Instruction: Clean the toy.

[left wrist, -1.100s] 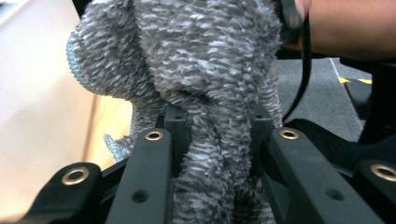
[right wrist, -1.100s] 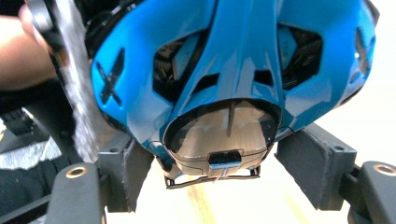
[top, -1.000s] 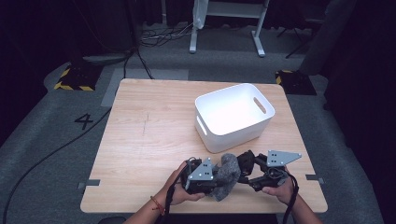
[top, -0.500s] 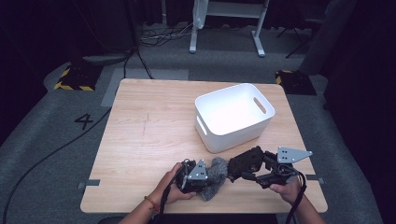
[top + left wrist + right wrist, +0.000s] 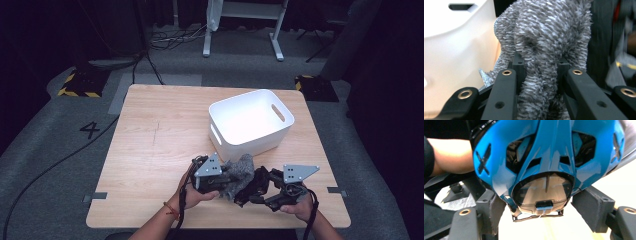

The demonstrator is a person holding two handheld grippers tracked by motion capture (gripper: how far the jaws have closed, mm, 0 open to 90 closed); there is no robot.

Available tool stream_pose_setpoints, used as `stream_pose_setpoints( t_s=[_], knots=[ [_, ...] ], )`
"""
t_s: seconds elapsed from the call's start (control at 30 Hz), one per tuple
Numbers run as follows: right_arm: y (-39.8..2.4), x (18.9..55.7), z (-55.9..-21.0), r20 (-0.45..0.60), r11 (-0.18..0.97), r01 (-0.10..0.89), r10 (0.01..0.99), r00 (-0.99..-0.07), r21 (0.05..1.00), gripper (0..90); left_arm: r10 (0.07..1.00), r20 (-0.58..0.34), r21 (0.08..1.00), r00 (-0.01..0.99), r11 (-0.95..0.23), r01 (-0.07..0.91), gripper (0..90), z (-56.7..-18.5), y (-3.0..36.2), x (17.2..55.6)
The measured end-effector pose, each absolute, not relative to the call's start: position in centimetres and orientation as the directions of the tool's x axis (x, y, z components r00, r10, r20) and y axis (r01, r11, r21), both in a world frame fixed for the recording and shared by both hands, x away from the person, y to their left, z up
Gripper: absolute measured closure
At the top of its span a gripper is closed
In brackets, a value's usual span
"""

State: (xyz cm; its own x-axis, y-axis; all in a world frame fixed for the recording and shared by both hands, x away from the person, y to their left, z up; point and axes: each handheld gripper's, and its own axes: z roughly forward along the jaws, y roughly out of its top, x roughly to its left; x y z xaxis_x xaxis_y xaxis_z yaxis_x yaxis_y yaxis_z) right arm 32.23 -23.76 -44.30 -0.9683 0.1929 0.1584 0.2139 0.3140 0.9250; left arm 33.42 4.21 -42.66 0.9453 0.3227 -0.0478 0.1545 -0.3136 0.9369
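Note:
My left gripper (image 5: pixel 227 182) (image 5: pixel 540 65) is shut on a grey fuzzy cloth (image 5: pixel 243 169) (image 5: pixel 549 30), which bunches up between its black jaws. Close to its right, my right gripper (image 5: pixel 258 191) (image 5: pixel 544 207) is shut on a glossy blue and black helmet-shaped thing (image 5: pixel 549 150), dark in the high view (image 5: pixel 258 181). The foam pads (image 5: pixel 496 211) sit at its two sides. Cloth and blue thing meet between the two grippers near the table's front edge. A person's hands hold both grippers.
A white plastic bin (image 5: pixel 240 102) (image 5: pixel 454 50) with handle slots stands just behind the grippers, right of the table's middle. The wooden table (image 5: pixel 160 130) is bare on its left half. Cables and a white stand lie on the floor beyond.
My left gripper has lifted the cloth a little, towards the bin. The right gripper swung out to the right and came back beside the cloth.

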Motion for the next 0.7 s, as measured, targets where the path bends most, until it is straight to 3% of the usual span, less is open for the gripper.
stream_pose_setpoints(
  t_s=[0.13,0.7],
  knots=[
    [-22.9,31.9,-44.6,0.139,0.34,0.199,0.194,-0.971,0.919,27.7,0.308,-0.066,0.951,0.949,-0.27,0.154,71.6,-42.1,3.8,33.6],
    [-26.1,32.7,-43.2,0.141,0.245,0.216,0.29,-0.947,0.945,27.7,0.281,-0.001,0.836,0.96,-0.527,0.155,72.2,-45.8,4.1,32.9]
  ],
)
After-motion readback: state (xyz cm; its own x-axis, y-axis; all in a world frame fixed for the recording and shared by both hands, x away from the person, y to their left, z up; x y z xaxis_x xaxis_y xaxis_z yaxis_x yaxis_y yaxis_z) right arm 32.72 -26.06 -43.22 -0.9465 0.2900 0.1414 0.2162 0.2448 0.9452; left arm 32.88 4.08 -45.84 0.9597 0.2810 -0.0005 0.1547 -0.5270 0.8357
